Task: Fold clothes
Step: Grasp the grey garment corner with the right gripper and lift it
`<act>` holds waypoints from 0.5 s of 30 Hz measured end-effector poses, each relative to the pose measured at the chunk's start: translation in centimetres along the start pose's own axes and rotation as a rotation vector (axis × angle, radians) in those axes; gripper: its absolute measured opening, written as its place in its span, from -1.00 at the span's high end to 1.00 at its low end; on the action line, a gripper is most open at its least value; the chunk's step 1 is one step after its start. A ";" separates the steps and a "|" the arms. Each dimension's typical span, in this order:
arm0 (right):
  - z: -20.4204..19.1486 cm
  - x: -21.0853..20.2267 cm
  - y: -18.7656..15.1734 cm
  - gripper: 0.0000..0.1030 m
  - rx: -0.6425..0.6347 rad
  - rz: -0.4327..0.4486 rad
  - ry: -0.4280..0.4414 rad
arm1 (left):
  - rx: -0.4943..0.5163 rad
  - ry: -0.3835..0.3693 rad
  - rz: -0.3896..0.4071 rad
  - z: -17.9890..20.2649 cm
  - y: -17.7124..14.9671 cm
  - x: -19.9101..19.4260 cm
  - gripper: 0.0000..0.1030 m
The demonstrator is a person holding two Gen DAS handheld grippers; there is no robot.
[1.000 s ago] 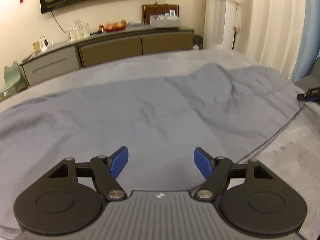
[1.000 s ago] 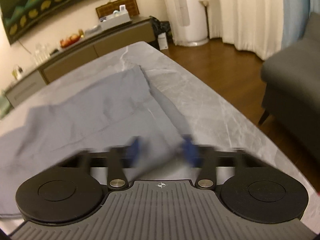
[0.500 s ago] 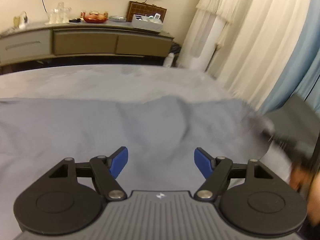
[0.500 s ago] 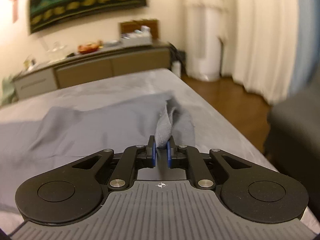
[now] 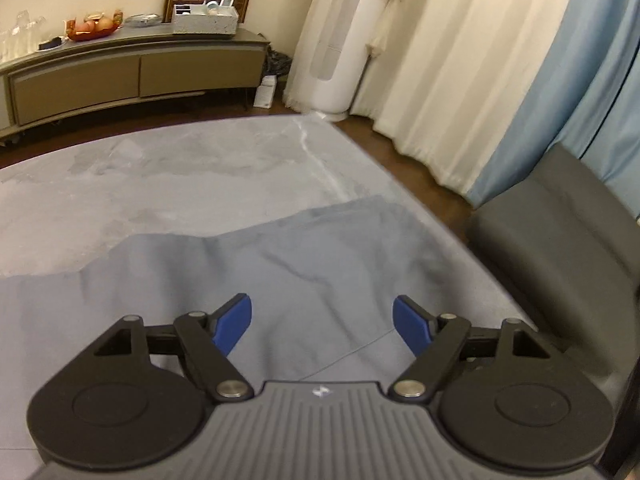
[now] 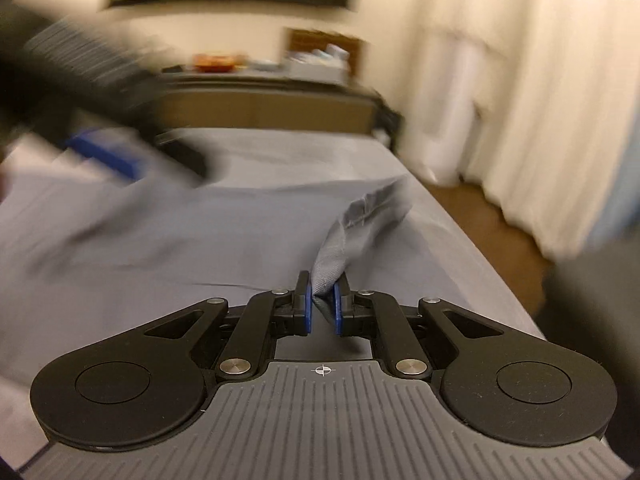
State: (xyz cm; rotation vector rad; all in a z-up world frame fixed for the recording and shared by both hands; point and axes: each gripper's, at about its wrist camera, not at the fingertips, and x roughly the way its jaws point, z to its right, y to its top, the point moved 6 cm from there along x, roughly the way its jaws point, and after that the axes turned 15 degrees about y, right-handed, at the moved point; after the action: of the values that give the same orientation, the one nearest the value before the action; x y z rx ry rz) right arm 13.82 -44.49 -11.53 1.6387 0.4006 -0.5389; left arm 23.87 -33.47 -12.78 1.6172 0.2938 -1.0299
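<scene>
A grey-blue garment (image 5: 320,264) lies spread over the marbled table (image 5: 160,176), its far corner close to the table's right edge. Above it hangs my left gripper (image 5: 322,320), its jaws wide and still opening, with only flat cloth beneath them. In the right wrist view my right gripper (image 6: 322,304) is closing on a raised fold of the garment (image 6: 360,216), and the blue pads press on the cloth. The fold runs up and away from those pads. A blurred blue pad (image 6: 104,156) of the left gripper shows at upper left over the cloth.
Beyond the table, a long sideboard (image 5: 132,72) with dishes and a box stands against the far wall. A white tower appliance (image 5: 340,60) and cream curtains (image 5: 460,80) are at the back right. A dark grey seat (image 5: 560,240) sits close to the table's right edge.
My left gripper has swept right across the garment towards its right corner. The right gripper went from open and blurred to shut on a cloth fold and lifted it slightly.
</scene>
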 end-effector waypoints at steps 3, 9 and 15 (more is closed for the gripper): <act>5.6 0.3 -0.9 0.87 0.269 -0.016 0.081 | 0.051 0.114 -0.013 -0.6 -0.8 2.4 -0.53; 8.1 0.6 -1.9 0.91 0.418 -0.016 0.177 | 0.035 0.323 -0.012 -5.2 -0.8 5.7 -0.33; 7.9 0.7 -1.8 0.88 0.342 -0.052 0.121 | -0.141 0.379 -0.078 -10.4 0.5 5.5 -0.23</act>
State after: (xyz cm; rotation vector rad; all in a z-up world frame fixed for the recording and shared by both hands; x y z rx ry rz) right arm 12.47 -52.06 -14.07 2.0015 0.4594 -0.5719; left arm 32.20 -26.23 -16.79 1.6759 0.6738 -0.7359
